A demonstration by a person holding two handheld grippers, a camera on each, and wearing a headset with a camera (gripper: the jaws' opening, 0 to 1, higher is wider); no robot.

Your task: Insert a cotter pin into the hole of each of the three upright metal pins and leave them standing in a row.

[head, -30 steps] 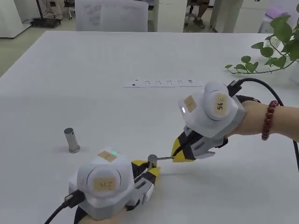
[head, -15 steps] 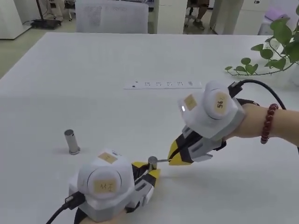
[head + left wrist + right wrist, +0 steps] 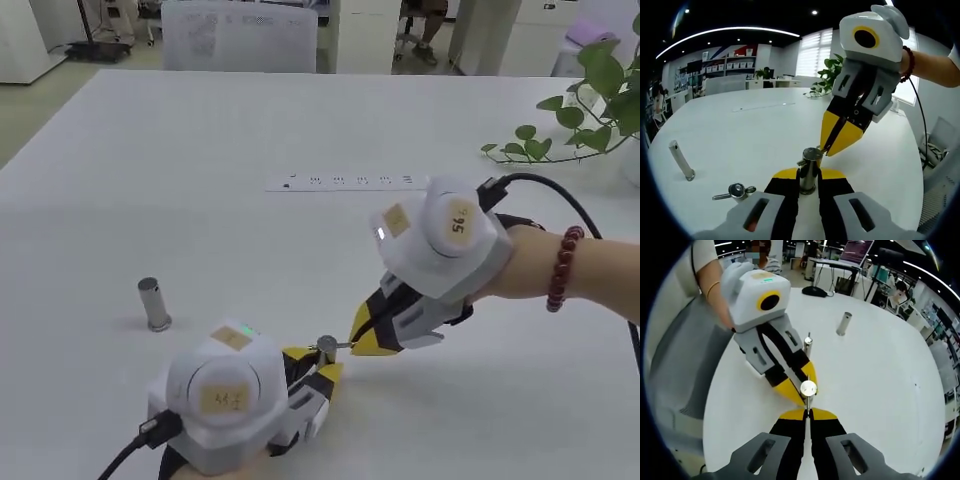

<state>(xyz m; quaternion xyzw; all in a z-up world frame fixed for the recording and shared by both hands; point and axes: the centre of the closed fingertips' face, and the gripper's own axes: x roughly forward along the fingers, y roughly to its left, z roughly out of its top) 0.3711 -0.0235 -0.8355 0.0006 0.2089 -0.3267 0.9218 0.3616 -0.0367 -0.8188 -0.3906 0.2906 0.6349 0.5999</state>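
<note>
Metal pin (image 3: 811, 156): stood upright on the table (image 3: 300, 120), clamped by the left hand-held gripper (image 3: 809, 174).
Cotter pin (image 3: 808, 404): pinched in the closed right hand-held gripper (image 3: 808, 414), tip held at the pin's head.
Second metal pin (image 3: 153, 302): stood well apart.

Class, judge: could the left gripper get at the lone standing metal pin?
Probably not yet: the left gripper is shut on another metal pin, though the table toward the lone pin looks free.
</note>
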